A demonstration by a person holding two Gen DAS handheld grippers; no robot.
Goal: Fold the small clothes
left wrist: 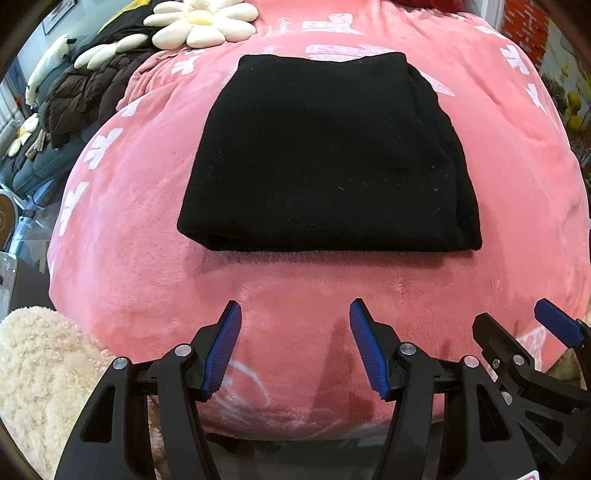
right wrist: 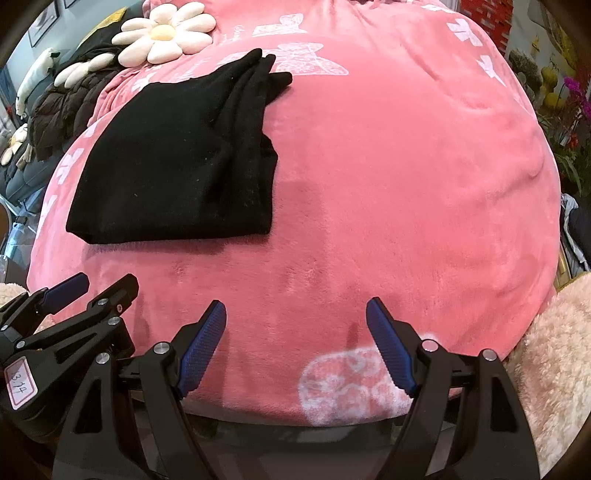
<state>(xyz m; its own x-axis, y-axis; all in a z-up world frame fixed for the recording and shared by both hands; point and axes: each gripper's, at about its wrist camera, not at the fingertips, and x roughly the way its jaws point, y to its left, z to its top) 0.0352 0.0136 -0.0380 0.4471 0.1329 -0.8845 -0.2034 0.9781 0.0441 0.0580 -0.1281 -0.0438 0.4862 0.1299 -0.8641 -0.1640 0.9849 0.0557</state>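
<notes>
Folded cloth, grippers clear.
Cloth [left wrist: 328, 155] lies at 12 o'clock; left gripper [left wrist: 295, 347] and right gripper [right wrist: 295, 343] both spread, empty, apparently released.

A pink butterfly-print blanket [left wrist: 147, 229] covers the surface, with a daisy cushion [left wrist: 201, 22] and dark jacket [left wrist: 85, 92] behind

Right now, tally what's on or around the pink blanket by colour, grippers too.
Black: 1, folded black garment, lying flat on the pink blanket
Cream: 1, daisy cushion, at the blanket's far edge
Dark brown: 1, puffer jacket, off the blanket's left side
Blue-padded grippers: 2, left gripper and right gripper, both open and empty
Total: 5
</notes>
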